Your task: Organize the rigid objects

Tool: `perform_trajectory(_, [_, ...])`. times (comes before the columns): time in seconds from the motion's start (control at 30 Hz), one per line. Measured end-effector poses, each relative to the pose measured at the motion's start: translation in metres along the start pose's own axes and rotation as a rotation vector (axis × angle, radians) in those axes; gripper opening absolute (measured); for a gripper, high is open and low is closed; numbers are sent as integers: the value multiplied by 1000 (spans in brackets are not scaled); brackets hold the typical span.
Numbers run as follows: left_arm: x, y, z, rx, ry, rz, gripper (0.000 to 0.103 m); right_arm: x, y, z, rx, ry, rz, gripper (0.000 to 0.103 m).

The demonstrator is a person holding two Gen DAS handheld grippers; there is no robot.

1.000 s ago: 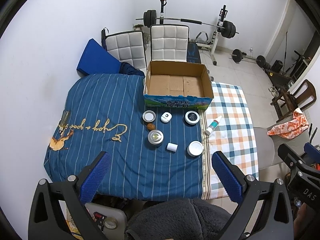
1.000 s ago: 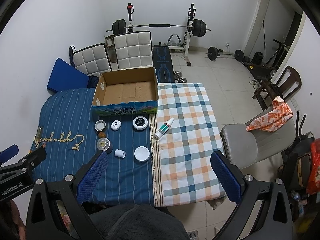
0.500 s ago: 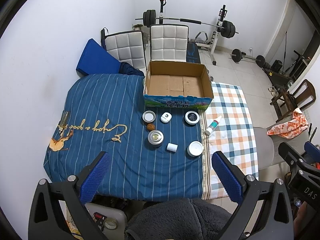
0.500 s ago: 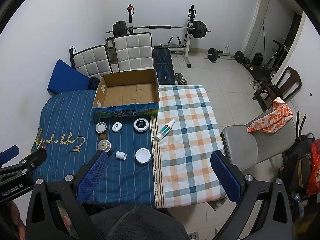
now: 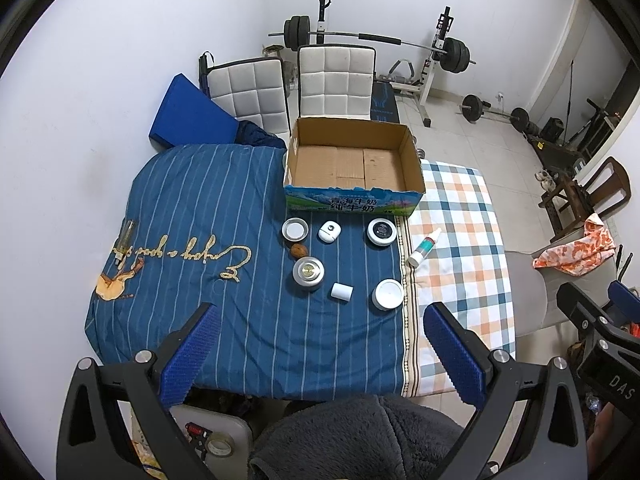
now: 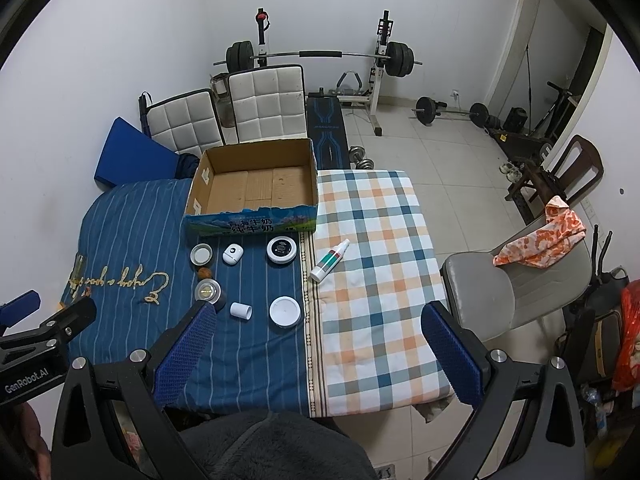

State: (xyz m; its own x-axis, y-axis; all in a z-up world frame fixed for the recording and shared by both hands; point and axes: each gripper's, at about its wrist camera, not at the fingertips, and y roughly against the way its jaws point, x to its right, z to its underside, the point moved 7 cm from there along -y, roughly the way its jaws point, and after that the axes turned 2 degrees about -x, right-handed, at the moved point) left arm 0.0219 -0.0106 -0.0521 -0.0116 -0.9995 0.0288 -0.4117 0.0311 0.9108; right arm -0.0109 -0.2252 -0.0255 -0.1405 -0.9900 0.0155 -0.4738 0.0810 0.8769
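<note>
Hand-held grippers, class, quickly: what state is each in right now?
Left hand-held gripper: open, holding nothing.
Right hand-held gripper: open, holding nothing.

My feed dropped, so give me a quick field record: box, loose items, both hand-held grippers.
box: cardboard box, open, nothing inside
on blue cloth: open tin, white case, black-lid jar, walnut, silver tin, white cylinder, white-lid jar
on plaid cloth: spray bottle, lying down
left hand-held gripper: open, holding nothing
right hand-held gripper: open, holding nothing
</note>
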Motion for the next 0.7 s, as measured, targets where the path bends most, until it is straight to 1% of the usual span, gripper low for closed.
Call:
perform_trajectory(0.23, [-1, 0, 0, -1, -2, 0, 103, -2, -1, -1, 2, 2, 0, 103])
perform_trajectory(0.4, [-1, -8, -2, -22, 4, 3, 103, -4, -3, -2, -5, 0, -9, 103])
perform_trajectory(0.7, [0, -23, -7, -49, 9, 0, 103, 1, -22, -3, -33, -6, -24, 103])
